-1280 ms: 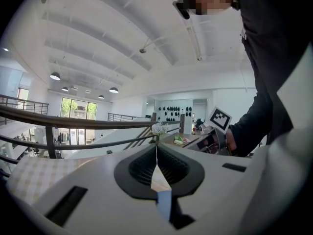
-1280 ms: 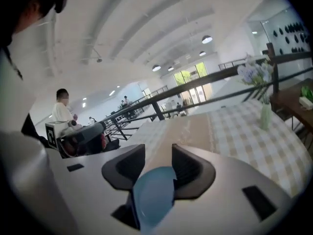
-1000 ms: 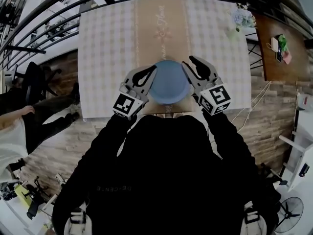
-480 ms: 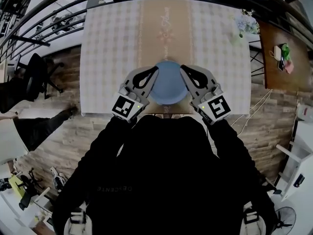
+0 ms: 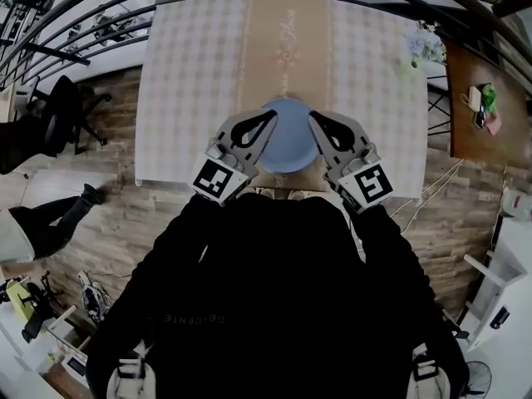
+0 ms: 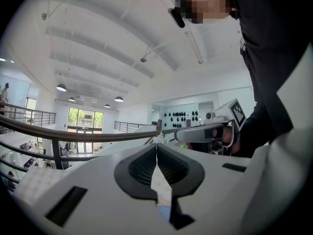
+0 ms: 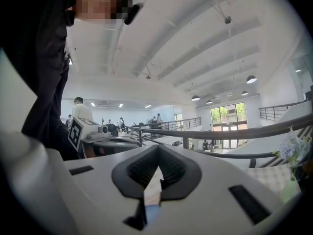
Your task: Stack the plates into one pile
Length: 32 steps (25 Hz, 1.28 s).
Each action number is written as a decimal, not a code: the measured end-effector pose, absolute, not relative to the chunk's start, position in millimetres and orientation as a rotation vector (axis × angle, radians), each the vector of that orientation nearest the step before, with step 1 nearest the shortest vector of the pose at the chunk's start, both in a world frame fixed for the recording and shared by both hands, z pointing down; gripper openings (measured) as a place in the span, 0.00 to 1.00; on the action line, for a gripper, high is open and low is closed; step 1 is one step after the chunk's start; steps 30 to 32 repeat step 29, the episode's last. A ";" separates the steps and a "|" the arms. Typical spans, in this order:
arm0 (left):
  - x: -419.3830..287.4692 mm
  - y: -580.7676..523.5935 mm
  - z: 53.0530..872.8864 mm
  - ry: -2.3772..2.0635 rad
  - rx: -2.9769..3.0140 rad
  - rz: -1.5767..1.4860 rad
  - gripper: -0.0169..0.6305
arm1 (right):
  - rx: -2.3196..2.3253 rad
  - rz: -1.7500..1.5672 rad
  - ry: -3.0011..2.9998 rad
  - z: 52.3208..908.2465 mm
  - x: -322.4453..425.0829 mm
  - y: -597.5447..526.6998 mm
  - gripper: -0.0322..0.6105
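Plate position decides my next move. The blue plate (image 5: 288, 140) sits on the table (image 5: 187, 73) close to its near edge, centred on the beige runner (image 5: 287, 48) and straight ahead of me. It lies between my two claws. The left claw (image 5: 270, 116) reaches over its left rim and the right claw (image 5: 314, 116) over its right rim. Both point away from me and angle inward, so their tips converge over the plate. Neither hand is nearer; they mirror each other. The plate is round, so it has no long axis for me to line up on.

In the left gripper view, the left claw (image 6: 156, 146) has its jaws together at the tips. A sliver of blue shows below through the gap behind the pads, but I see nothing pinched there. The right claw (image 7: 158, 148) has just been closing its jaws, and they now meet the same way. The same blue shows underneath, and nothing is caught between the pads.

From above I see only one blue disc on the table and no other plate anywhere. I cannot tell how many plates it holds. My judgement is that the pile is already a single one, or that I have missed the rim on both sides. To lift it, I would need to reopen both claws and come in from either side at rim level.
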<state>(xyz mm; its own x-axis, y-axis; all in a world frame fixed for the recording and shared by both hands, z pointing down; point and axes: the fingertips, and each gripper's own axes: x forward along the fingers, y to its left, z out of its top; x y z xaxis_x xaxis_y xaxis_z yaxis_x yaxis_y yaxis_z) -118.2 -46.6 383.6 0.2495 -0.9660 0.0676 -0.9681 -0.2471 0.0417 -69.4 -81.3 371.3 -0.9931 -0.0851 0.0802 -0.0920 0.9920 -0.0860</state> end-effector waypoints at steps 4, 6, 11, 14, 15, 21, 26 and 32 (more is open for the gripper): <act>-116.0 -44.6 383.2 -1.887 2.411 0.043 0.06 | 0.128 0.125 -3.042 377.4 -66.2 -79.2 0.06; -115.6 -43.4 383.4 -1.889 2.406 0.042 0.06 | 0.123 0.132 -3.041 376.9 -67.0 -76.0 0.06; -115.9 -42.2 383.4 -1.891 2.404 0.053 0.06 | 0.110 0.142 -3.037 377.1 -68.6 -71.4 0.06; -114.5 -42.8 384.3 -1.889 2.404 0.054 0.06 | 0.119 0.151 -3.032 380.5 -66.4 -72.2 0.06; -113.8 -43.3 384.5 -1.888 2.405 0.054 0.06 | 0.121 0.151 -3.028 382.7 -65.0 -72.9 0.06; -110.1 -44.8 382.7 -1.880 2.420 0.060 0.06 | 0.132 0.159 -3.024 384.1 -61.0 -75.3 0.06; -106.2 -45.5 380.5 -1.876 2.422 0.061 0.06 | 0.122 0.150 -3.015 387.6 -56.5 -75.2 0.06; -103.9 -48.6 379.5 -1.875 2.423 0.067 0.06 | 0.118 0.166 -3.024 381.7 -57.2 -76.9 0.06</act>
